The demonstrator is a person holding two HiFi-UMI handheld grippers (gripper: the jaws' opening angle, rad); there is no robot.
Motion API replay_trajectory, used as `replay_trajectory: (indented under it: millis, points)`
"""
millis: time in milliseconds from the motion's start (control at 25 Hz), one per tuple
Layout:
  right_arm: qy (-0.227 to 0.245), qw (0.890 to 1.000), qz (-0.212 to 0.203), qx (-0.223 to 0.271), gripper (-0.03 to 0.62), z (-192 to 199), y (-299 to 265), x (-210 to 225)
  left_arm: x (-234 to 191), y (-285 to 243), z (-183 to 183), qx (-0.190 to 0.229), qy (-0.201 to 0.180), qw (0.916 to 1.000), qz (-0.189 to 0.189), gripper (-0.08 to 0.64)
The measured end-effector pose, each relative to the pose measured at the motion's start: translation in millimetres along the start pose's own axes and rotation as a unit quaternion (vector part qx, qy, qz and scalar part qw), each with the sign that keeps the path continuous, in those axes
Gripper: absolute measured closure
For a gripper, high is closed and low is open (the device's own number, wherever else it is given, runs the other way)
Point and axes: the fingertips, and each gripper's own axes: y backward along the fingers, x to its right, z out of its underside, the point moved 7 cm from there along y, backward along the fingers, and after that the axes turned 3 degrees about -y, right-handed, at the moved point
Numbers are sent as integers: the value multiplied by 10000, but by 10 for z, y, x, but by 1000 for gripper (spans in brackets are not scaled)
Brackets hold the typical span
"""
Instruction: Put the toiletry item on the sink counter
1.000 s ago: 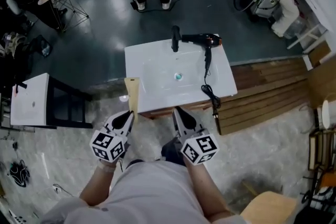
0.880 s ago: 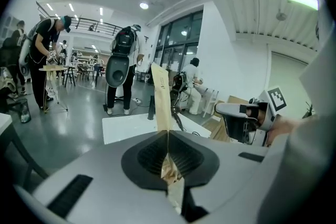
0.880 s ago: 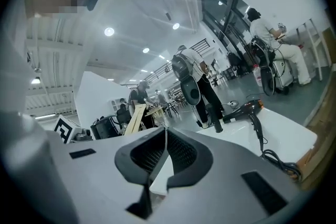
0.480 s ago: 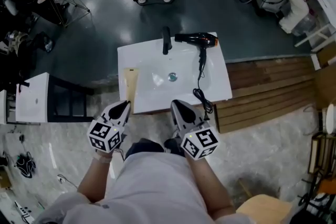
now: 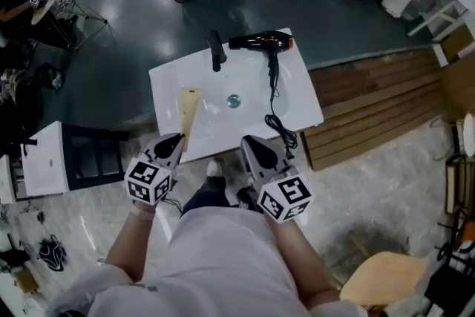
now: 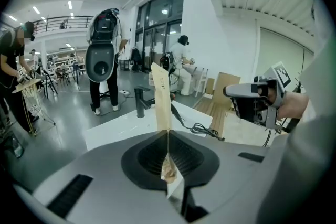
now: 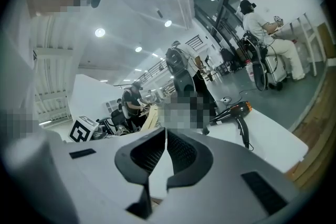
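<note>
My left gripper is shut on a long flat tan toiletry item. The item sticks forward from the jaws over the left part of the white sink counter; whether it touches the top I cannot tell. In the left gripper view the tan item stands on edge, pinched between the closed pads of the left gripper. My right gripper hovers at the counter's near edge, shut and holding nothing. In its own view the right gripper has its jaws together.
A black faucet and a black hair dryer sit at the counter's far side, the dryer's cord trailing over the near edge. Wooden decking lies to the right, a white cabinet to the left. People stand beyond.
The sink counter has come closer and shifted left in view. The tan item, before at the counter's left front corner, now reaches over its top. Both grippers stay shut.
</note>
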Motion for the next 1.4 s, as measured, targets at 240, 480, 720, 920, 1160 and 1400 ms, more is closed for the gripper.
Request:
replay_trajectory:
  millis: [240,480,720,920,1160,1400]
  points:
    - [-60,9984,547,127,568,78,-37,-20,-175,-282,140,-342,-320,9965,700,537]
    - [-151,9928,1152,286,568,189,-93,-104,-347,-562,334,-802,-642,9840,1459,537]
    - [-327,9831,1747,435,568,357,-155,-242,-491,-779,500,-1264,-1004,9641,2110,537]
    - [-550,9724,2185,612,568,542,-183,-352,-551,-929,659,-1595,-1320,9436,2582,537]
    - [-781,9584,2621,817,568,794,-155,-446,-507,-1078,900,-1996,-1619,9174,3038,537]
    - [-981,9436,2995,1014,568,1004,-21,-561,-430,-1164,1126,-2330,-1812,8968,3295,535]
